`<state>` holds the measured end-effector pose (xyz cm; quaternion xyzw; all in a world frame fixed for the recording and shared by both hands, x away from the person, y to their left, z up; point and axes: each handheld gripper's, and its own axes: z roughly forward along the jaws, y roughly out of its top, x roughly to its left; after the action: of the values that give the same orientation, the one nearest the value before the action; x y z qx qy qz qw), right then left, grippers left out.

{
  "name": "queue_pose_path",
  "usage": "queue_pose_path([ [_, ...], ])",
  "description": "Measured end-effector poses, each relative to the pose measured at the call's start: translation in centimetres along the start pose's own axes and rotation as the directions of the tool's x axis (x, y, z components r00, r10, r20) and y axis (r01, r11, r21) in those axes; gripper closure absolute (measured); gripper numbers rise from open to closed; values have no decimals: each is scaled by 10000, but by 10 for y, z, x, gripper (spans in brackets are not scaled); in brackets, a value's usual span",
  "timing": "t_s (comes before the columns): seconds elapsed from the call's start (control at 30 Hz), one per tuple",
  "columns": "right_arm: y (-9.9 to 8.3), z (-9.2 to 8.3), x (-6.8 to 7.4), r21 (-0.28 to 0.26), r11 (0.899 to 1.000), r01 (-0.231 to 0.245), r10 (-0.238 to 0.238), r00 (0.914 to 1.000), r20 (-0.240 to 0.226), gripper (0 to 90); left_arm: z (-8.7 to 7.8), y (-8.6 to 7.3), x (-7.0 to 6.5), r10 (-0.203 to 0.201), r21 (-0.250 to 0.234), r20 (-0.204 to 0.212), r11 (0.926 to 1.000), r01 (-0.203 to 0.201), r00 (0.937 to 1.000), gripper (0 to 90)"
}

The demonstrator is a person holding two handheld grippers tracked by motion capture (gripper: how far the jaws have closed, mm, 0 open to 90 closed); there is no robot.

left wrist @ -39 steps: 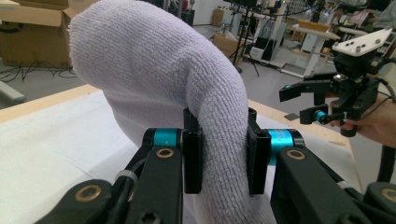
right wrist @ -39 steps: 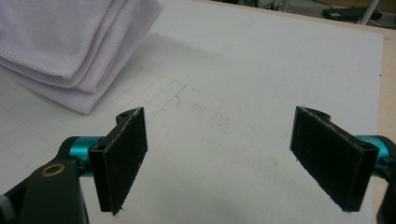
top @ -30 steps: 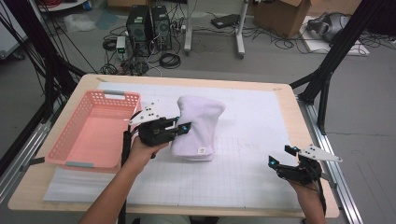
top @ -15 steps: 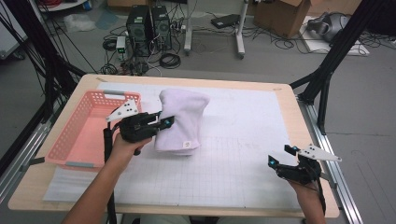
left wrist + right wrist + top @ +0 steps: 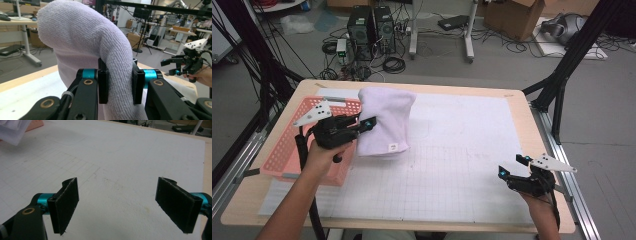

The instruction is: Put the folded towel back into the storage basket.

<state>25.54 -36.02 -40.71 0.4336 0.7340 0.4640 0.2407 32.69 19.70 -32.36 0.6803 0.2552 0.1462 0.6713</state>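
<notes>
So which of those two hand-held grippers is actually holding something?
The left gripper: its fingers are clamped on the folded lilac terry towel, lifted beside the pink plastic basket. The right gripper is open.

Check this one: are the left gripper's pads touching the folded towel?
Touching. In the left gripper view, both pads of the left gripper press into the lavender towel, pinching a thick fold between them.

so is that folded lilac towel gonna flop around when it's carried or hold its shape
Likely floppy: the towel drapes in a soft hump over the left gripper, whose jaws pinch a thick fold. Probably light for its bulk, since that one pinch lifts it. Its looped terry surface looks grippy, so slipping seems unlikely, though the loose lower edge may sag or unfold over the pink basket.
</notes>
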Motion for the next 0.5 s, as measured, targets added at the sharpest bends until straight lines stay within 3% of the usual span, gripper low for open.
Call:
queue_pose_path([
  [0.5,1,1,-1,-39,10000,38,-38,10000,16,176,-28,12,10,46,-294,-306,9996,-55,9995,740],
])
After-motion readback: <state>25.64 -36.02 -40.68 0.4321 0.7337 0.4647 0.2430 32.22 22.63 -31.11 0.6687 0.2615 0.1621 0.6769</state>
